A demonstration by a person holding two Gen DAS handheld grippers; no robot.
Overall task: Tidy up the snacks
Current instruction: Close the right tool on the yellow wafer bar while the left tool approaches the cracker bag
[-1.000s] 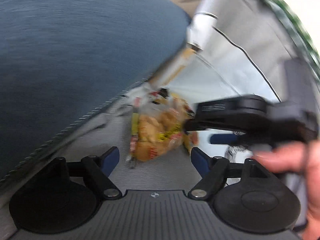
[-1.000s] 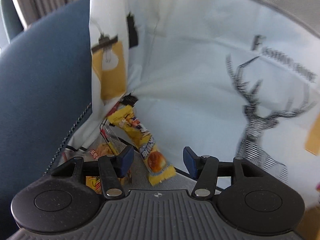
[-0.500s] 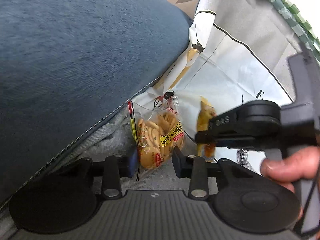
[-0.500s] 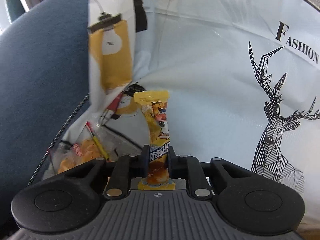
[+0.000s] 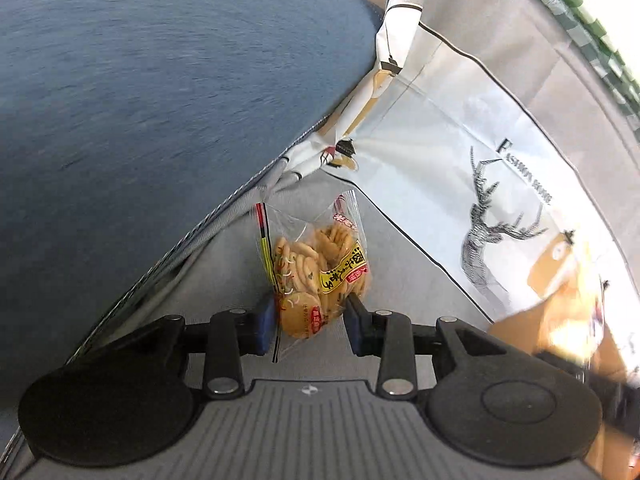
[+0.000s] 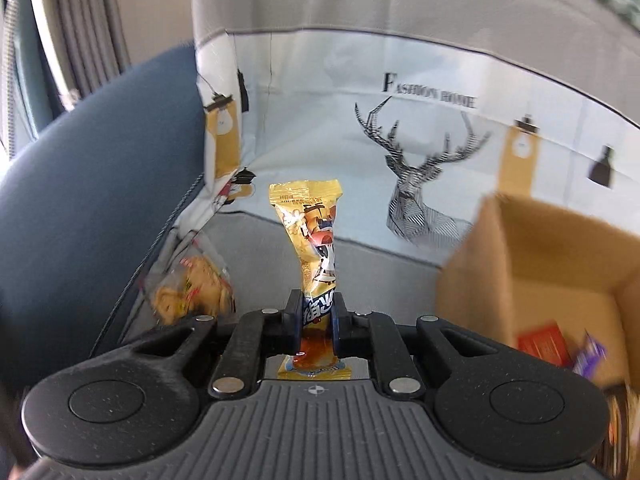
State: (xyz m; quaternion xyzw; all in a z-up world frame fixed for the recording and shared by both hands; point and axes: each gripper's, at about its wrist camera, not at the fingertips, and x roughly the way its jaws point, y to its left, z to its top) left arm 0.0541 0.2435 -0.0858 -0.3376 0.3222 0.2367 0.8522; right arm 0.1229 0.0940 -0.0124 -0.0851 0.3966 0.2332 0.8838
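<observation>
A clear bag of round crackers [image 5: 316,276] lies on the grey seat, in the corner beside the blue backrest. My left gripper [image 5: 308,320] is shut on its lower end, pads pressing both sides. The same bag shows blurred at the left of the right wrist view [image 6: 192,292]. My right gripper [image 6: 316,324] is shut on a long yellow snack packet [image 6: 314,240] and holds it upright above the seat.
A white printed cloth with a deer and "Fashion Home" [image 6: 416,184] drapes behind; it also shows in the left wrist view [image 5: 492,232]. An open cardboard box [image 6: 556,264] with several snacks inside stands at the right. The blue backrest [image 5: 140,100] is at the left.
Both grippers closed on their snacks. The right gripper lifted the yellow packet up and away toward the box side; it left the left wrist view. The left gripper stays on the cracker bag.
</observation>
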